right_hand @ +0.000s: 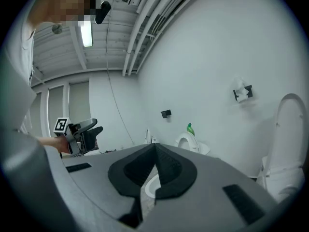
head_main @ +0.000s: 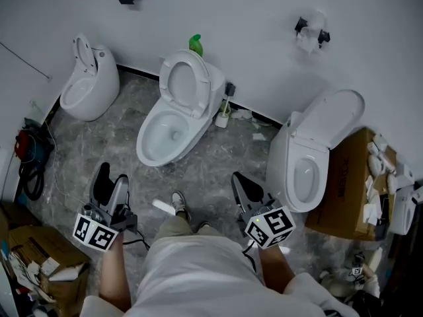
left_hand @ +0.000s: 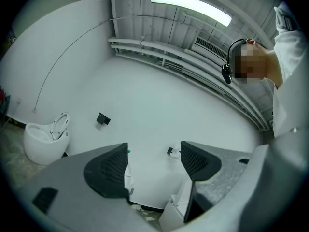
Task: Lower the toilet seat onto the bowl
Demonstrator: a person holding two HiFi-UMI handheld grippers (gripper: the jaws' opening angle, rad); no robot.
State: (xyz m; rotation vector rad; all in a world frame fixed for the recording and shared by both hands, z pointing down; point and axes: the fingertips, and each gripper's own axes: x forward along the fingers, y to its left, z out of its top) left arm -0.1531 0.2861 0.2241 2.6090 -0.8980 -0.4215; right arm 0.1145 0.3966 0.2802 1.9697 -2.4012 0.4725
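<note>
- Nearest, left gripper (head_main: 109, 177) released, empty; right gripper (head_main: 244, 183) clenched on nothing.
- Toilet seat (head_main: 201, 84) stands raised over middle bowl (head_main: 142, 144), at floor's (head_main: 211, 167) far edge.
- Likely rigid, slippery, hinged plastic; grip its top rim.

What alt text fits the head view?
A person stands facing the middle toilet of three along a white wall, its seat raised above the open bowl. They hold the left gripper with jaws apart and the right gripper with jaws together, both empty and well short of the toilet.
</note>
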